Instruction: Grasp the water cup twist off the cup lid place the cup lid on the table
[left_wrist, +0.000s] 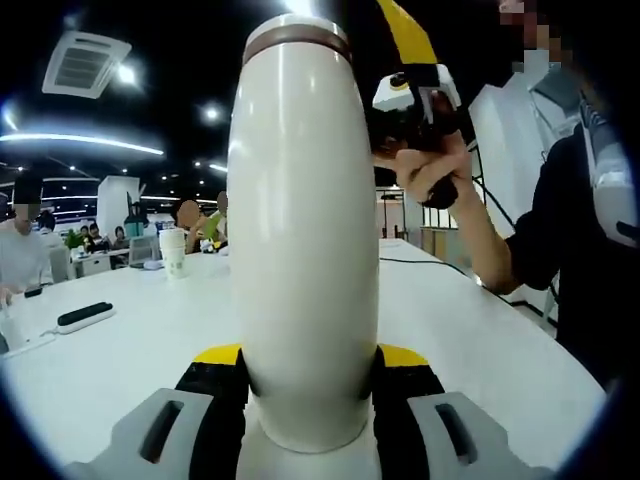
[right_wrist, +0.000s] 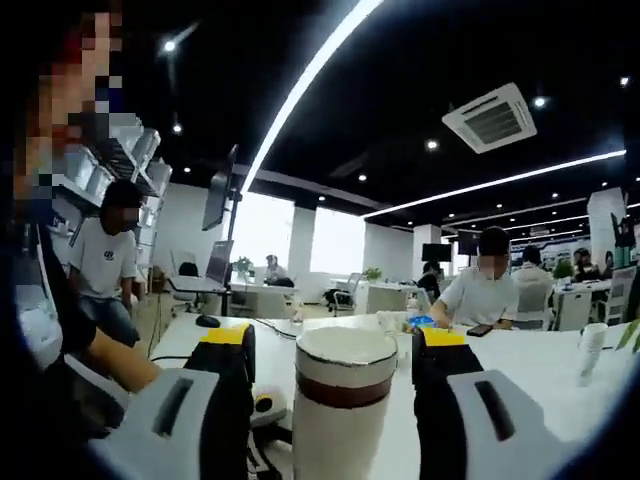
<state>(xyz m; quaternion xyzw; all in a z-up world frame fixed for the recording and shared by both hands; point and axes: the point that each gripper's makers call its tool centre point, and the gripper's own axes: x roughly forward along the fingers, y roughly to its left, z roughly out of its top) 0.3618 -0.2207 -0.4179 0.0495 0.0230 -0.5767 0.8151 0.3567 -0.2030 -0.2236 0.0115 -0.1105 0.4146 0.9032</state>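
The left tool (left_wrist: 305, 385) grips the base of the water cup (left_wrist: 305, 230), held upright over the table (left_wrist: 130, 350). In the right gripper view the right tool (right_wrist: 332, 365) stands open with a jaw on each side of the cup lid (right_wrist: 346, 365), not yet pinching. I judge the lid grasp is in hand; next comes closing, then twisting. The lid's top is cut off in the left gripper view.

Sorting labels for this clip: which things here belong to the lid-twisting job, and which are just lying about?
Job:
- water cup, gripped low by the left gripper
- cup lid, brown band, between the right gripper jaws
- table, where the lid goes

Lying about:
- paper cup
- black-and-white case
- small white cup
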